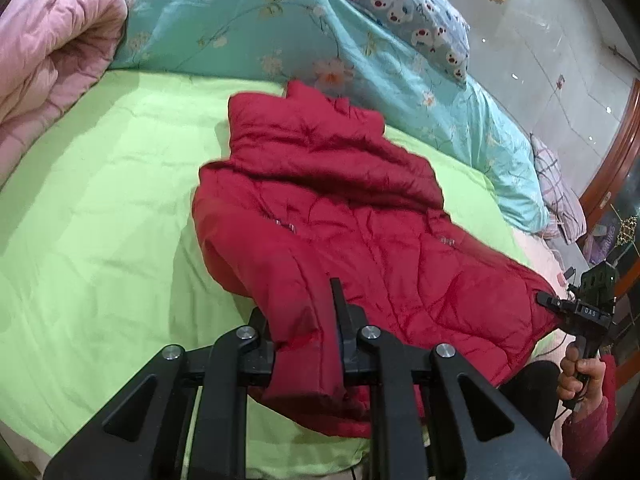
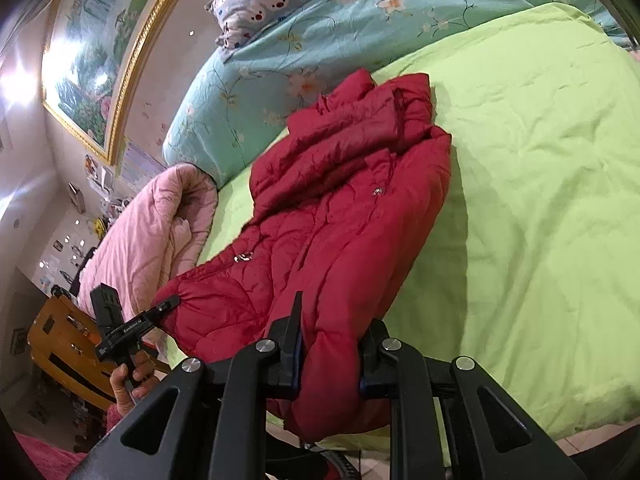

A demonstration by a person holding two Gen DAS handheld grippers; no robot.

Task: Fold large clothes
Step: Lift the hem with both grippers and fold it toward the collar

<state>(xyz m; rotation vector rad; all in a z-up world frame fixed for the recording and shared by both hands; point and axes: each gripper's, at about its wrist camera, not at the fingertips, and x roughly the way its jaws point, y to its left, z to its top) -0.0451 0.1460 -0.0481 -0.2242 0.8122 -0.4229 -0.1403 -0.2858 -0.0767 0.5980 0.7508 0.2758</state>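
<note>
clenching a red padded jacket [image 1: 320,216] by its near hem, both tongs hold the garment at the edge of a bed. in the left wrist view, the left tongs [image 1: 304,320] sit at six o'clock, jaws pinched on a thick fold of the hem. the right tongs [image 1: 560,304] show at four o'clock, gripping the far hem corner, with a hand [image 1: 580,376] on their handle. in the right wrist view, the right tongs [image 2: 332,344] at six o'clock squeeze a bulky bunch of red fabric, and the left tongs [image 2: 168,304] appear at eight o'clock.

the jacket runs away from the tongs toward twelve o'clock, its body and collar lying on the lime green sheet [image 1: 100,200]. beyond it lie a turquoise floral quilt [image 1: 240,28], a pink quilt [image 1: 48,60] at ten o'clock, and a cartoon-print pillow [image 1: 408,12] at one o'clock.

likely risk: the puffy, slick fabric may slide out of either pinch when lifted, dropping one corner and skewing the fold. uneven lifting could also drag the collar end across the sheet and bunch it.
</note>
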